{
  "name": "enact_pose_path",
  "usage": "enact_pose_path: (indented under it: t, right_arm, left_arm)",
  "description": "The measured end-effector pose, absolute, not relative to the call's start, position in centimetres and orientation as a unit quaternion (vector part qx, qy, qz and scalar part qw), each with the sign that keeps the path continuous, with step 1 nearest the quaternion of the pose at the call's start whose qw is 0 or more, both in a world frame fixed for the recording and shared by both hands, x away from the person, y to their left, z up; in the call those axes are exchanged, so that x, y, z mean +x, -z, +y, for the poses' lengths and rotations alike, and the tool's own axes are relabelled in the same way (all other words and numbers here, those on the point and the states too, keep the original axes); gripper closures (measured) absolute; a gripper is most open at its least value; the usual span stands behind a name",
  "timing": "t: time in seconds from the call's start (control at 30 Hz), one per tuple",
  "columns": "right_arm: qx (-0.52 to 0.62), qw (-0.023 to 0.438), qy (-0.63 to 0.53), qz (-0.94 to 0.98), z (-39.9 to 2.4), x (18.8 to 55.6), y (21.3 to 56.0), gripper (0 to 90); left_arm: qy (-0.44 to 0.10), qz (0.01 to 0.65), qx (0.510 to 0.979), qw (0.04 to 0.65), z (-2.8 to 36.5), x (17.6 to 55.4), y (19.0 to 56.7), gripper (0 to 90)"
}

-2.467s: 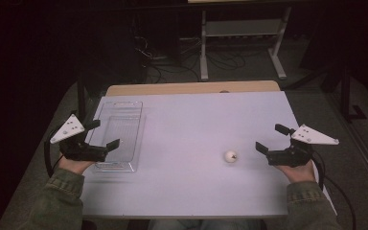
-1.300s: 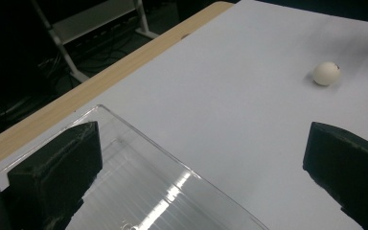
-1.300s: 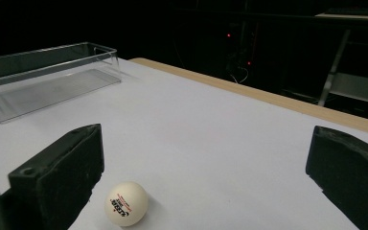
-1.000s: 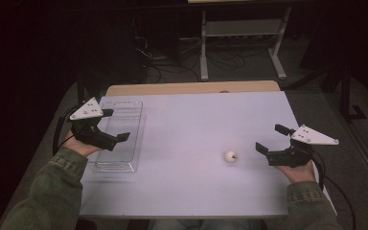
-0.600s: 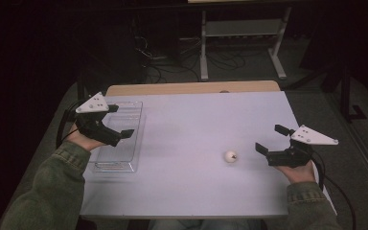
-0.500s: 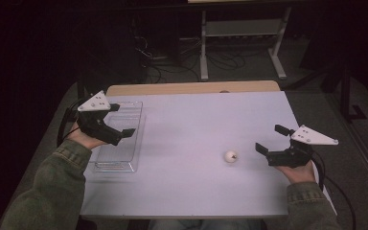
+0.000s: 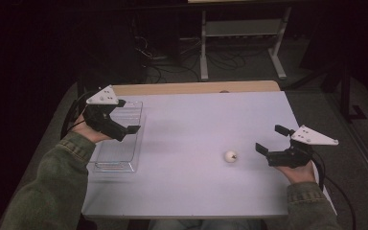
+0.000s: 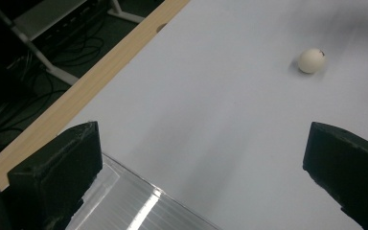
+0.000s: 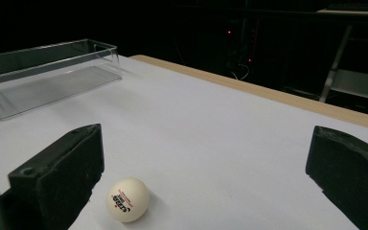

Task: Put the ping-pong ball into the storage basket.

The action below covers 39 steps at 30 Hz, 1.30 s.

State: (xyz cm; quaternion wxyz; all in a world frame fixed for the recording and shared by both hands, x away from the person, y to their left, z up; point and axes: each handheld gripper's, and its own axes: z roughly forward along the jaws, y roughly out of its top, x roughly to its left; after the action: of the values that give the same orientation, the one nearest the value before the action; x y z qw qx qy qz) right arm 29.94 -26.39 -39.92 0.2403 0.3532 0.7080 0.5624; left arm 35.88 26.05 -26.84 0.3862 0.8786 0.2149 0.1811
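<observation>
My feeds are dim overall; only the pale tabletop (image 7: 187,143) catches light, while everything beyond its far edge sinks into near black. From the high view the picture is soft and grainy, with a faint purple cast. The ball (image 9: 127,199) sits sharp in the right gripper view, throwing a weak shadow beside itself. In the left gripper view the tabletop around the ball (image 8: 312,60) streaks with motion blur, and a bright glare line runs along the clear tray (image 8: 143,211).

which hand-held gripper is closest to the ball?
The right hand-held gripper: the ball lies just off its open jaws. The left hand-held gripper hovers over the clear tray.
</observation>
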Motion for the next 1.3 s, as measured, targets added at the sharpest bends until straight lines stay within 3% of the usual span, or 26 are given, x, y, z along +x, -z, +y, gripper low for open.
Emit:
enact_pose_path:
  t: [1.3]
  right_arm:
    - [0.354,0.242,-0.561,0.708,-26.5,30.0,40.0,0.0]
  left_arm:
    - [-0.166,0.163,0.905,0.356,20.6,37.8,25.3,0.0]
